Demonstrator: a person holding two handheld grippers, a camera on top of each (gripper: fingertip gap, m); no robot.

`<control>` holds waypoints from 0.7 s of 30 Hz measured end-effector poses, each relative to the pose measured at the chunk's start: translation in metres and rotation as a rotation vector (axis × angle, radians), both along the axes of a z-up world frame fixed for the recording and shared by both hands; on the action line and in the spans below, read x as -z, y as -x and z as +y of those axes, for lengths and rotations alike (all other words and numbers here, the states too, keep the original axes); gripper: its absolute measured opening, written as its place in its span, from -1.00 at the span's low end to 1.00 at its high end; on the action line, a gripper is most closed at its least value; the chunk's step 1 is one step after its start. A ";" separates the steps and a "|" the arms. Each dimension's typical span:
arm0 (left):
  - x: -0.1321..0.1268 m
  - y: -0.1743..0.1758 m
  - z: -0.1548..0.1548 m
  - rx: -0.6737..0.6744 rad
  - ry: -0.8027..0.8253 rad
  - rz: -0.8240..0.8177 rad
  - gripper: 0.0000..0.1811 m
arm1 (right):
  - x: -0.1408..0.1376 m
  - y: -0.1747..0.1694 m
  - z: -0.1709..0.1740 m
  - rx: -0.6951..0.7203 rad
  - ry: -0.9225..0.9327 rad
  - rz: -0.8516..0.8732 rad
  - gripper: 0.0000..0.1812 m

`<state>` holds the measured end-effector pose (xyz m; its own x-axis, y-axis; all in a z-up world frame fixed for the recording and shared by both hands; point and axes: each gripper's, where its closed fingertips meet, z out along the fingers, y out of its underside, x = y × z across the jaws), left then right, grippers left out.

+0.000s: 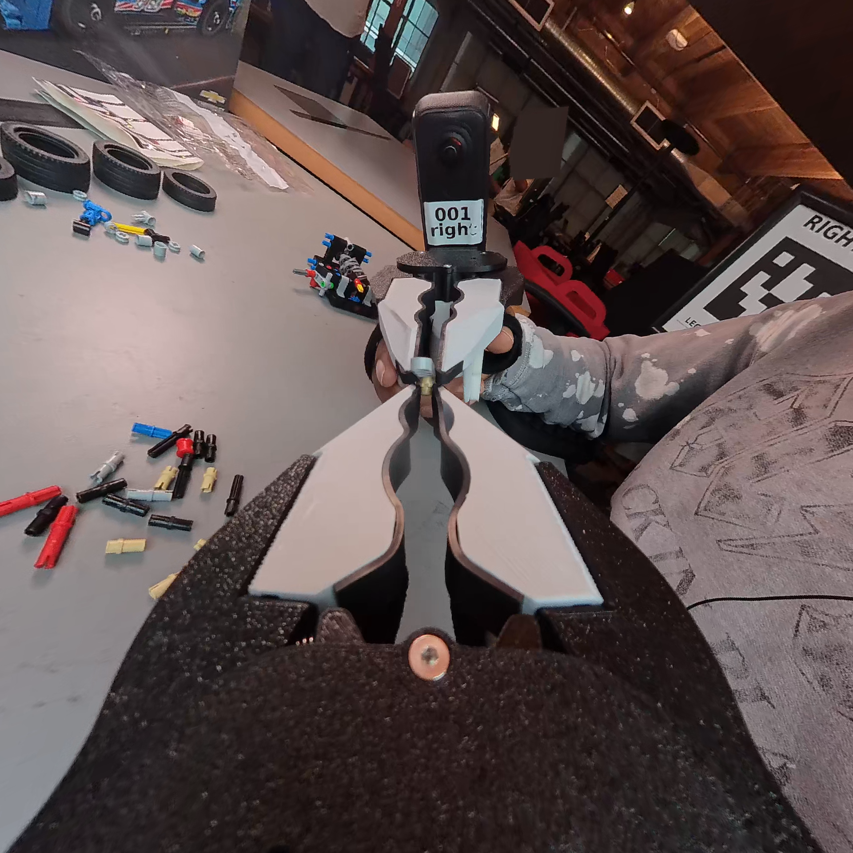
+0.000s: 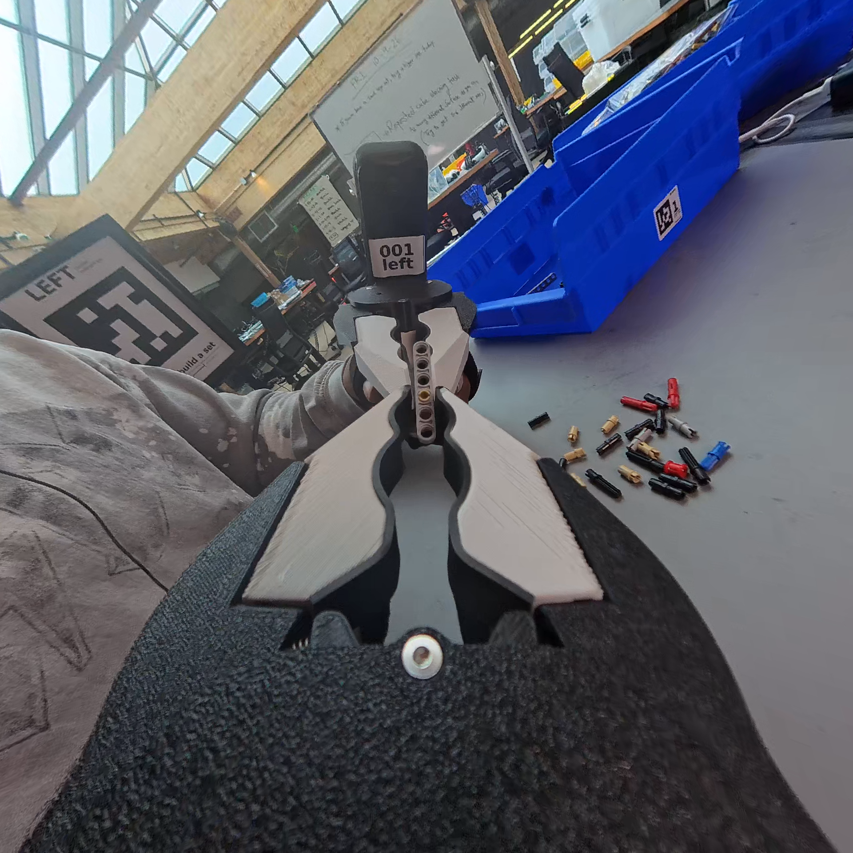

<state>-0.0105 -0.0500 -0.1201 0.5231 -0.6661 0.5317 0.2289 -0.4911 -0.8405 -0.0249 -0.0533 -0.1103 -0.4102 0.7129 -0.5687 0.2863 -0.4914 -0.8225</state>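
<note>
Black textured gripper [image 1: 425,397], white fingers [image 1: 351,503], grey sleeve [image 1: 577,383].

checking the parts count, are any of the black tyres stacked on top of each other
No: in the left wrist view the black tyres lie flat, side by side on the grey table, none resting on another.

We see black tyres [image 1: 124,170], scattered pins [image 2: 655,450] on the grey table [image 1: 231,369], and blue bins [image 2: 646,240].
</note>
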 end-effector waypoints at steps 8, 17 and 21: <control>-0.009 0.004 -0.002 -0.025 -0.058 0.000 -0.96 | 0.001 -0.004 -0.006 -0.034 -0.078 0.005 -0.87; -0.017 0.002 -0.006 -0.002 -0.069 -0.033 -0.96 | -0.010 -0.005 -0.005 0.009 -0.174 0.093 -0.93; -0.022 0.001 -0.007 -0.006 -0.066 -0.080 -0.96 | -0.020 -0.004 -0.004 0.050 -0.142 0.155 -0.93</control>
<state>-0.0119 -0.0572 -0.0976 0.4846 -0.6984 0.5267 0.2991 -0.4335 -0.8501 -0.0207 -0.0577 -0.0905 -0.4471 0.8030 -0.3940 0.1297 -0.3777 -0.9168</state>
